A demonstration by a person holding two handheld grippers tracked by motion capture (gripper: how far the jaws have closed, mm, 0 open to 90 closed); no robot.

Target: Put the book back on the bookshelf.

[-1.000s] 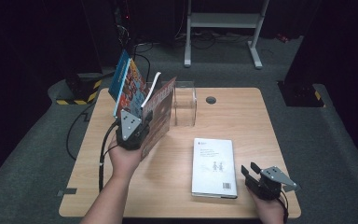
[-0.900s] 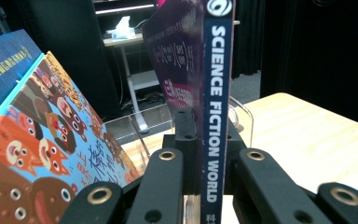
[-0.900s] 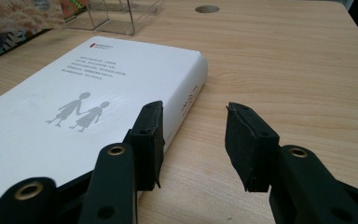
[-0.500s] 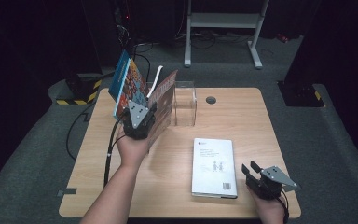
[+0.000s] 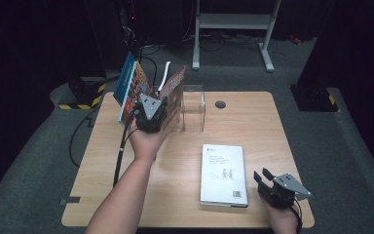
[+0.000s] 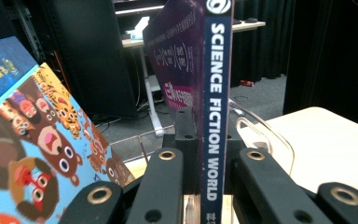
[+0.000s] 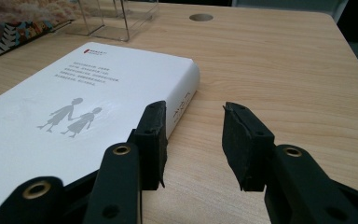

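A white book [image 5: 223,174] lies flat on the table [image 5: 253,122]; a cable hole [image 5: 219,104] sits near its far edge.

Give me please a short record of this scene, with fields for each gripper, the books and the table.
left gripper: shut on the Science Fiction World magazine, held upright by its spine
right gripper: open, nothing between the jaws, beside the white book
white book: flat on the table
picture book: leaning at the table's left rear
clear holder: near the magazine
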